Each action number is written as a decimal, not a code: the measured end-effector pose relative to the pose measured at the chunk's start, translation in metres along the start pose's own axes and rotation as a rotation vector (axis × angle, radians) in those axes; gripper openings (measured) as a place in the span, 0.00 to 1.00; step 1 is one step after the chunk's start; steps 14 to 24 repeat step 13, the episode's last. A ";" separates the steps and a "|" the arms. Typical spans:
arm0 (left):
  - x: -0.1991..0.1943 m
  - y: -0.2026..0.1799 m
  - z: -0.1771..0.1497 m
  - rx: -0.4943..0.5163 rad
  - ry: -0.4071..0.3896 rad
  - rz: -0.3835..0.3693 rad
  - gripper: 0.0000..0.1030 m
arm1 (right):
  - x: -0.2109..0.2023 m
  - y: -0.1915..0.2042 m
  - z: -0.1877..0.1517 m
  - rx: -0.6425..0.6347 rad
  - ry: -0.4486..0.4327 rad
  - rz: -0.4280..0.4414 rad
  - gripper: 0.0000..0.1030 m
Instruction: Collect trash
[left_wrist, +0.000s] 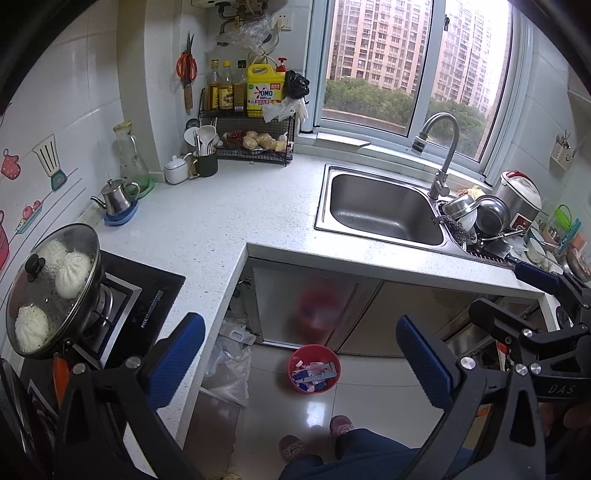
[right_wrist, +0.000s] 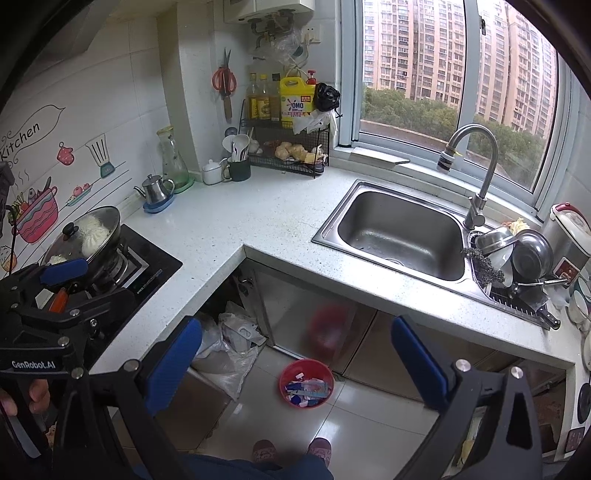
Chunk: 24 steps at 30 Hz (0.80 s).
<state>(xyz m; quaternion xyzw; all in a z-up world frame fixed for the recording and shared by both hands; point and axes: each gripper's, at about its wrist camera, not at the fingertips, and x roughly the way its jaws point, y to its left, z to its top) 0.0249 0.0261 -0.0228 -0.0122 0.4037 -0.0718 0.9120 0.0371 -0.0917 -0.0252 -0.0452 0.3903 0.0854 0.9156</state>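
Tongs first: we are holding the left tongs (left_wrist: 299, 354) wide apart with nothing between their blue pads, and the right tongs (right_wrist: 295, 354) are standing just as wide and just as bare. Both are hanging high above the kitchen floor, pointing down and forward. In the right wrist view the left tongs (right_wrist: 62, 273) are showing at the left edge, over the stove; in the left wrist view the right tongs (left_wrist: 535, 277) are peeking in from the right.

We are looking down at a small red trash bin (left_wrist: 314, 368) standing on the glossy floor tiles, near the corner where the L-shaped tabletop (left_wrist: 229, 214) bends. The red trash bin (right_wrist: 306, 383) is holding wrappers and scraps in blue, white and pink. It is sitting just in front of the steel cabinet doors below the sink, which are throwing back a blurred red reflection of it. To its left, crumpled plastic bags (right_wrist: 231, 347) are spilling out of the open cabinet space.

On the tabletop, a lidded pan of white buns (left_wrist: 55, 288) is sitting on the stove at the left, a small steel kettle (left_wrist: 116, 197) is resting farther back, and a wire rack (left_wrist: 255, 136) is carrying bottles at the far corner. The steel sink (right_wrist: 399, 232) is lying to the right under the window, with bowls and pans (right_wrist: 517, 254) stacked beside it.

Our slippered feet (right_wrist: 291, 448) are showing at the near edge.
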 end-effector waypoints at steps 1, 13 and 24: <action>0.000 0.000 0.000 0.000 0.000 0.000 1.00 | 0.000 0.000 0.000 0.000 0.001 -0.001 1.00; 0.006 -0.011 0.000 0.014 0.006 -0.029 1.00 | -0.001 -0.001 -0.003 0.004 0.013 -0.018 1.00; 0.006 -0.011 0.000 0.014 0.006 -0.029 1.00 | -0.001 -0.001 -0.003 0.004 0.013 -0.018 1.00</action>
